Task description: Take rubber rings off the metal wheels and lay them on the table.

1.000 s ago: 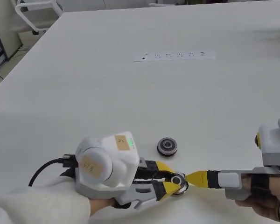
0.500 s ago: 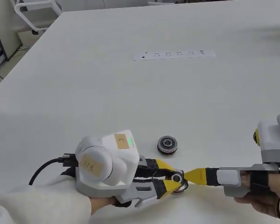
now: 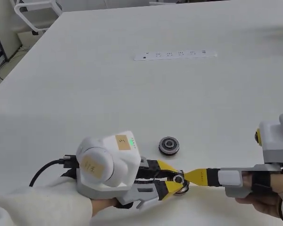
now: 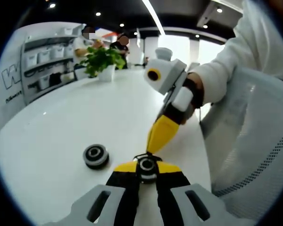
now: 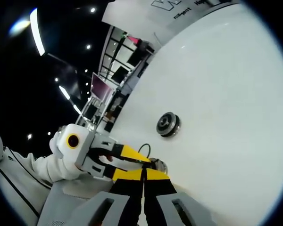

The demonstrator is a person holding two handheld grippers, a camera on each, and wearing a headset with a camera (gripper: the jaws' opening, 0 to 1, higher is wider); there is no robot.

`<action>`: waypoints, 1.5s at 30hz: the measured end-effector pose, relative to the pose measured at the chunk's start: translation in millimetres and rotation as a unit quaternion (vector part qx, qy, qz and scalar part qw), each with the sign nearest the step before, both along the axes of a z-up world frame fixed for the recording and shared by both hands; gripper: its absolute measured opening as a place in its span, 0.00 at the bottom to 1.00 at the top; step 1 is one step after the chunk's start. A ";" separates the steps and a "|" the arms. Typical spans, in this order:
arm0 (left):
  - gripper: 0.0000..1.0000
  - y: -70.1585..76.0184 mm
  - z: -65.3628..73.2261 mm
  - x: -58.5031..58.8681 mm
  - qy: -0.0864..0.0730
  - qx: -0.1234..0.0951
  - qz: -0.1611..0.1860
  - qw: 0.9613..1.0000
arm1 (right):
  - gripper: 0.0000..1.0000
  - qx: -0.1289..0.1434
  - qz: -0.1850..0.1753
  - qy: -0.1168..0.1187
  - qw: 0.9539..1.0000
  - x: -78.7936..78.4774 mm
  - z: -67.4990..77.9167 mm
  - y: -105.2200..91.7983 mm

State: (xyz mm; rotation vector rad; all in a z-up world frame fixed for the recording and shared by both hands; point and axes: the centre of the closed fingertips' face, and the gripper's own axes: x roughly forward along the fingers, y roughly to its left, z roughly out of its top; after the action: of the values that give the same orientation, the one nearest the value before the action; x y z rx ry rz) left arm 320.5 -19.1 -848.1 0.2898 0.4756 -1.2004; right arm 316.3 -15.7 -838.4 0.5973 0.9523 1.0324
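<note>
Left tongs (image 3: 178, 181) clamped — right tongs (image 3: 191, 177) closed, tips touching.

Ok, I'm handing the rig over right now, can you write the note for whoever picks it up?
Left gripper: shut on a metal wheel, held low at the near edge of the table.
Right gripper: jaws together, tips against that wheel's rim; whether they have pinched the rubber ring is unclear.
Second wheel: lies flat on the table just beyond the grippers, its dark ring apparently on.
Done: no ring laid down yet.
Left: pull the ring off the held wheel, lay it down, then do the second wheel.
</note>
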 end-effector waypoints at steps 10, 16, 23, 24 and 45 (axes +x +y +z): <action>0.13 -0.8 -0.1 0.0 -0.001 0.000 -0.001 1.000 | 0.00 0.024 0.011 -0.004 1.000 -1.6 9.2 6.0; 0.13 -1.0 0.0 0.1 -0.003 0.001 -0.001 1.000 | 0.00 0.012 0.010 -0.015 1.000 1.2 7.8 3.1; 0.14 -3.2 -0.3 -2.0 -0.036 0.024 -0.015 0.999 | 0.00 -0.023 0.006 -0.022 0.999 4.3 -1.2 -4.9; 0.14 -2.9 -0.3 -1.5 -0.034 0.024 -0.013 0.999 | 0.00 -0.028 0.007 -0.021 0.999 4.0 -2.5 -6.0; 0.39 1.5 70.3 -14.2 -0.028 -0.012 -0.061 0.998 | 0.00 -0.080 0.011 -0.069 0.994 3.0 25.6 -24.9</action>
State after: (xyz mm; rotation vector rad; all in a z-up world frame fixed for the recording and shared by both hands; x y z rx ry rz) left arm 306.3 -17.5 -777.8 0.3353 0.3992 -1.3134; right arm 319.3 -40.6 -812.7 0.3784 0.9109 0.9935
